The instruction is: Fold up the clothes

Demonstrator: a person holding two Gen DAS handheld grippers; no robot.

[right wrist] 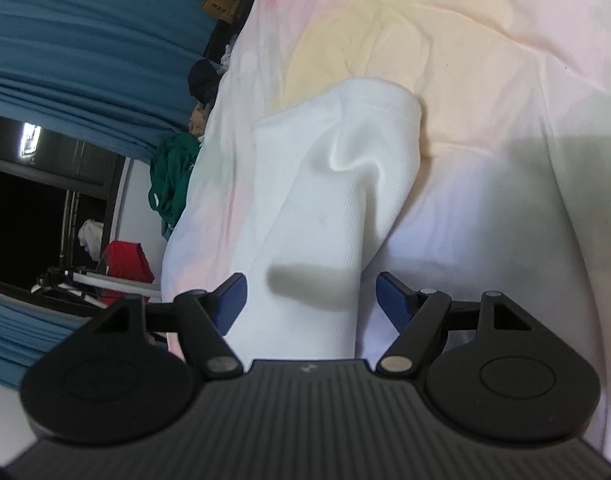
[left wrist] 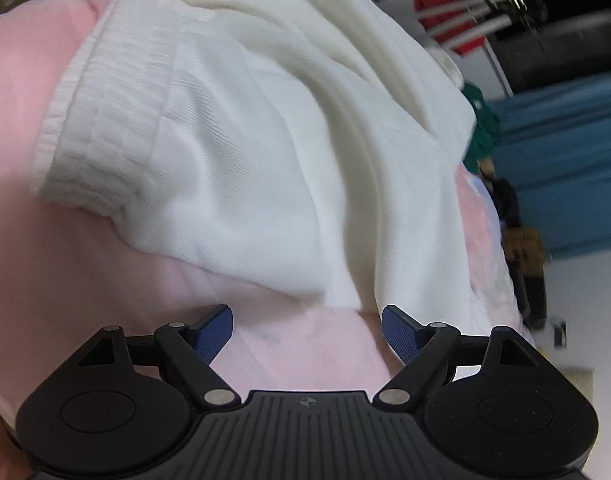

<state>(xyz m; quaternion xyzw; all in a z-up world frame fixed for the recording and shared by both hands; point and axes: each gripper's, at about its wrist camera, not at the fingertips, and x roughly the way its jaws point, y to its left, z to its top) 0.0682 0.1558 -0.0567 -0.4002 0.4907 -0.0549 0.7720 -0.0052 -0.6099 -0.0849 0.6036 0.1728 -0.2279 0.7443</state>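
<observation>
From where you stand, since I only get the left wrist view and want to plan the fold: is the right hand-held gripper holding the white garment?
Observer: No. The right hand-held gripper is open, with a narrow part of the white garment lying between its fingers, ungripped.
Operator: Where does that part end?
Observer: At a hemmed edge, lying on the pastel sheet.
Operator: Anything beside the bed there?
Observer: A green garment hangs at the sheet's edge, below a blue curtain.
</observation>
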